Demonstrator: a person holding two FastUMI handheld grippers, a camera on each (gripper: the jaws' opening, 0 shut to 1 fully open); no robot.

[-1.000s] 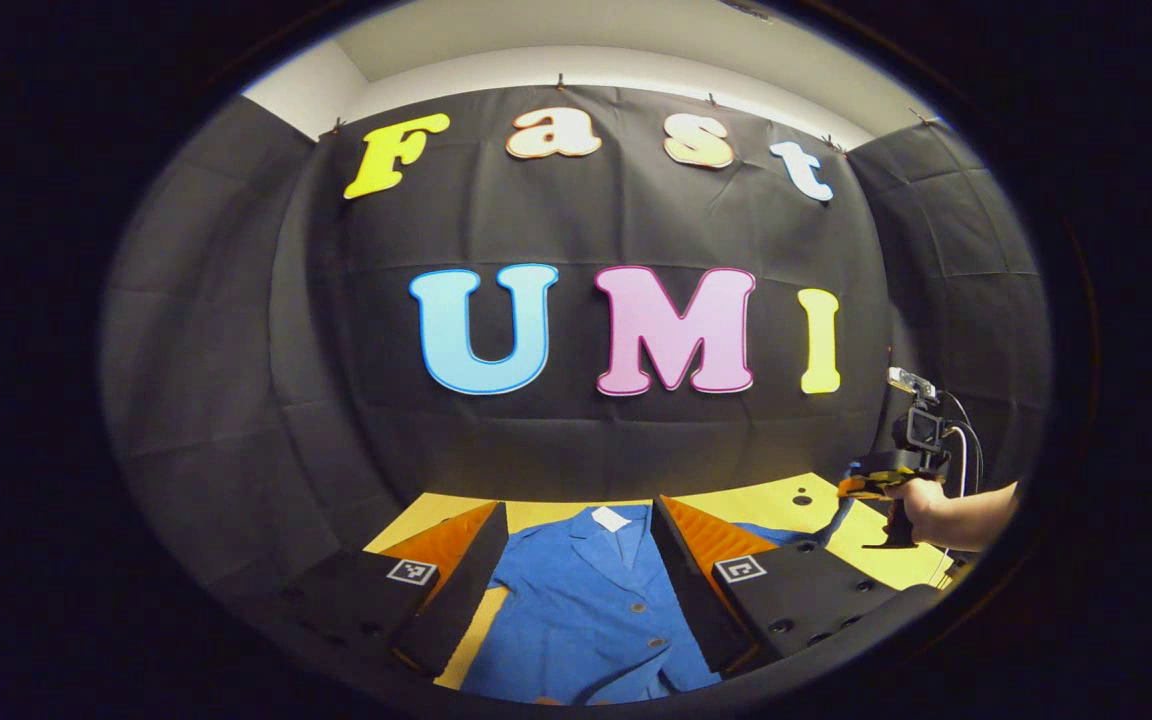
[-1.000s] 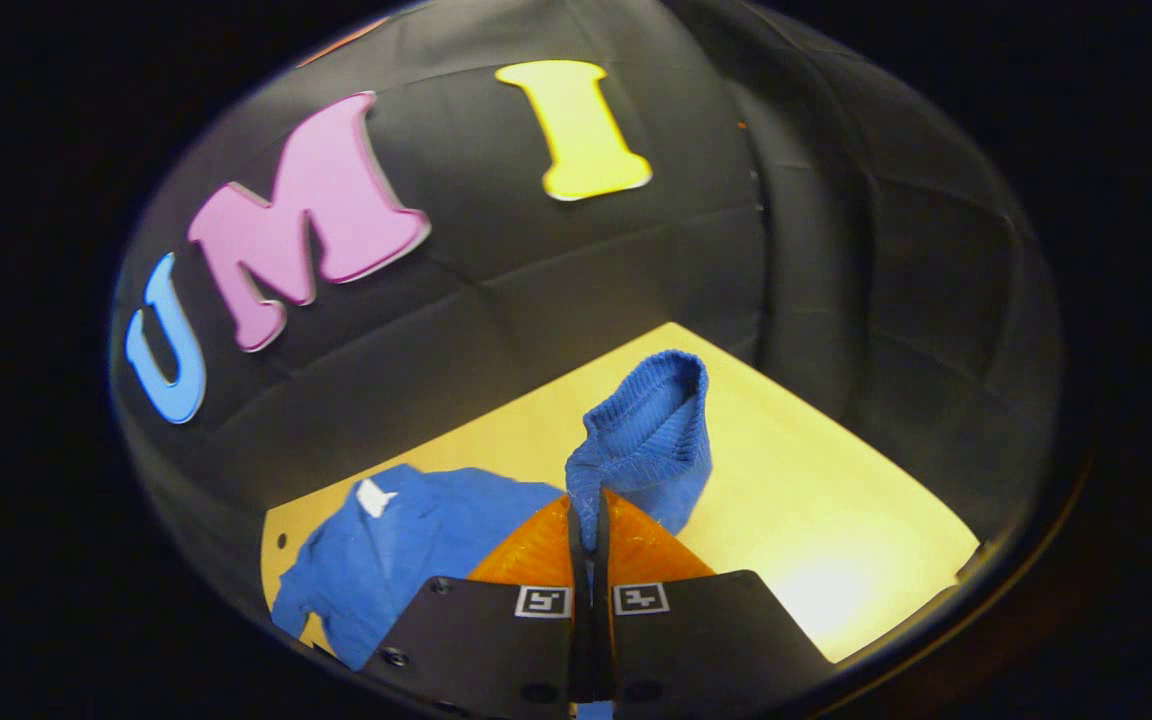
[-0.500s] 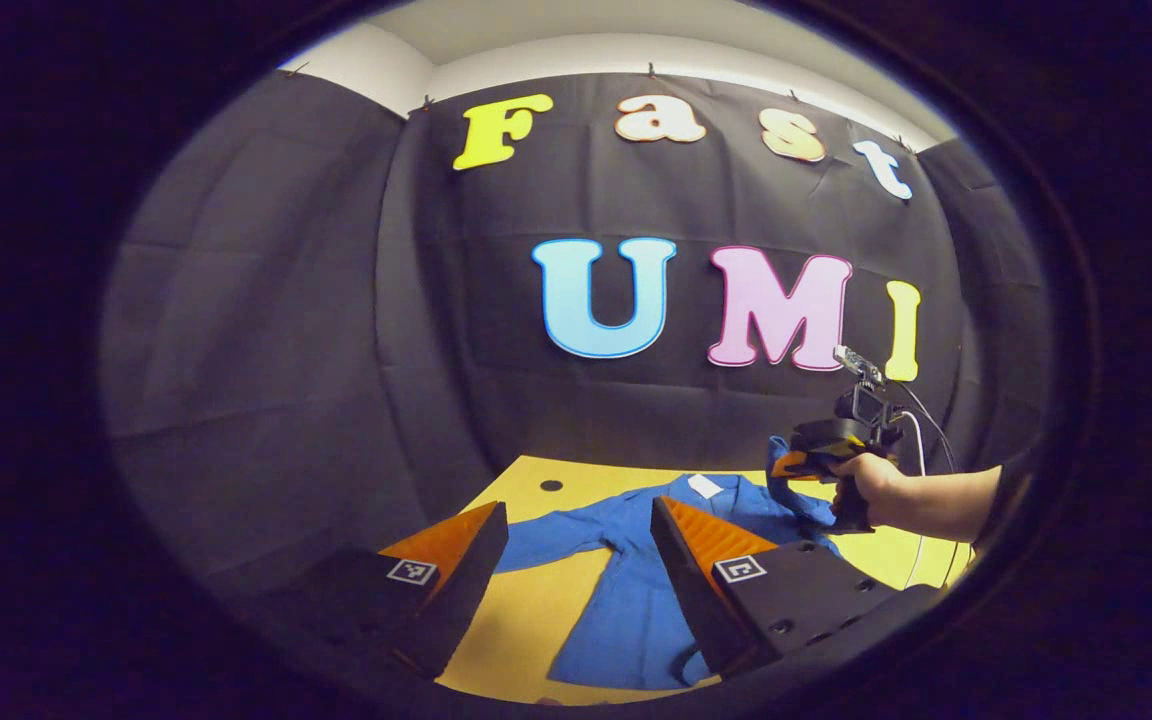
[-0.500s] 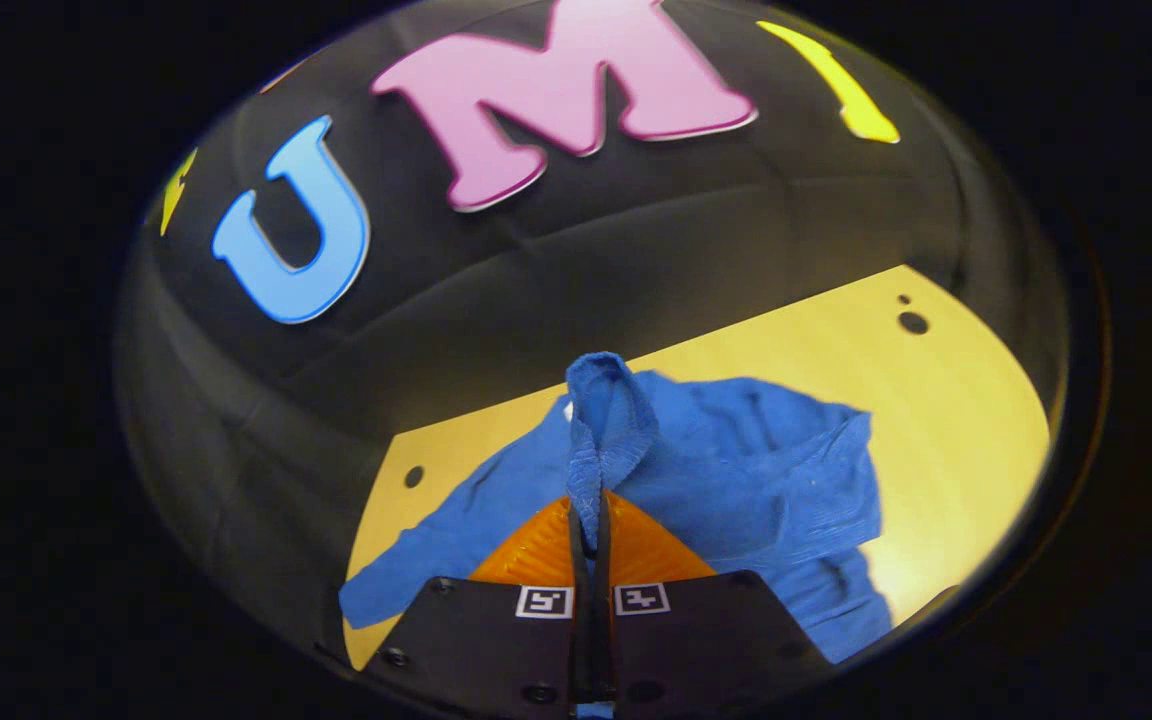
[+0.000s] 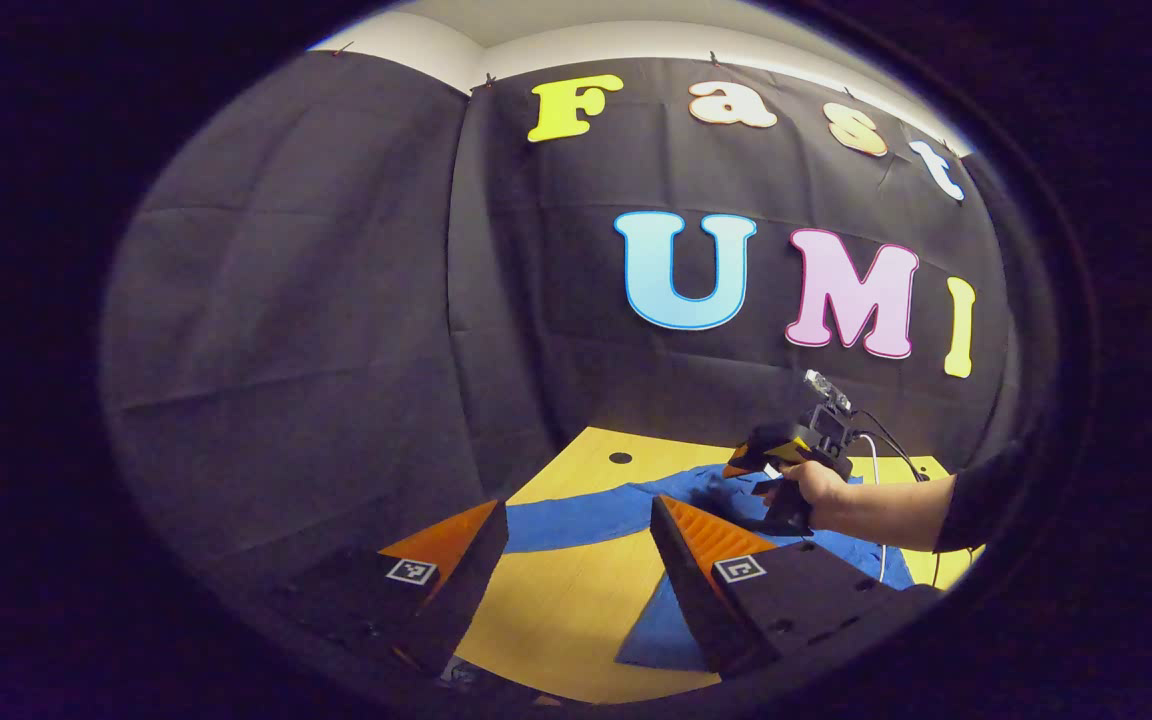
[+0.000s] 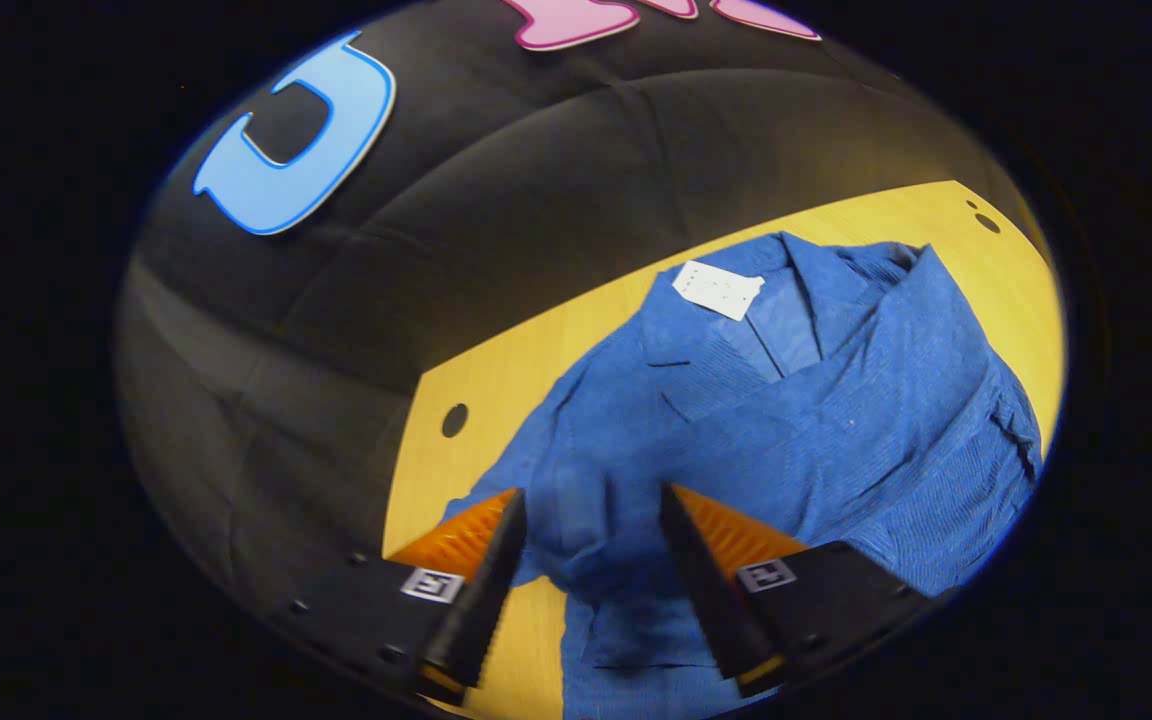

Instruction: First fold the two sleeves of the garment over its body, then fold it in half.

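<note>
On the yellow wooden table (image 6: 496, 370) a blue button-up jacket (image 6: 836, 430) lies face up, its collar and white neck label (image 6: 718, 289) toward the far black cloth wall (image 6: 576, 200). One sleeve (image 6: 796, 400) lies folded diagonally across the chest, its cuff end between the spread fingers of the right gripper (image 6: 591, 545), which hangs just above the cloth with nothing pinched. From the left gripper view, the left gripper (image 5: 576, 560) is also spread wide and empty, held over bare tabletop near the jacket's other sleeve (image 5: 576, 520), which stretches flat to the left. Farther right in that view a hand (image 5: 821, 485) holds the right gripper over the jacket
</note>
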